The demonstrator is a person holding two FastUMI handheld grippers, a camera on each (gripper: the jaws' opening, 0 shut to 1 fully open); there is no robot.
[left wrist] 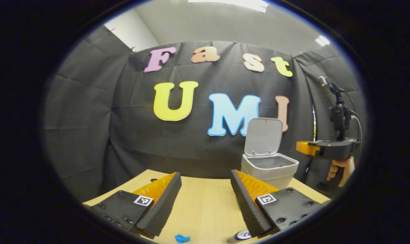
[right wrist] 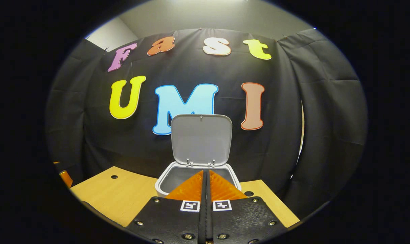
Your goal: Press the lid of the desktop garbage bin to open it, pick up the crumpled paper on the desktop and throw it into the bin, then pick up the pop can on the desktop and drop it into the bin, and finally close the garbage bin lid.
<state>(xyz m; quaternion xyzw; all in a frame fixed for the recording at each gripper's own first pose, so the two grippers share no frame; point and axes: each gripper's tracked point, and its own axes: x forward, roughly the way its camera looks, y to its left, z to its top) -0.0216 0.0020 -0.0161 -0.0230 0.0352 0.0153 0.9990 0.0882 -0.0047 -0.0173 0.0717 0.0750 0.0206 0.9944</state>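
Bin (right wrist: 198,178), smooth grey plastic with rounded corners, stands on pale wood-grain table (left wrist: 205,203), lid (right wrist: 201,140) upright. We see left gripper (left wrist: 205,183) spread wide, ridged pads; right gripper (right wrist: 206,183) pressed together, empty, before bin. Blue crumpled paper (left wrist: 182,238) and can (left wrist: 240,235) lie near left gripper.
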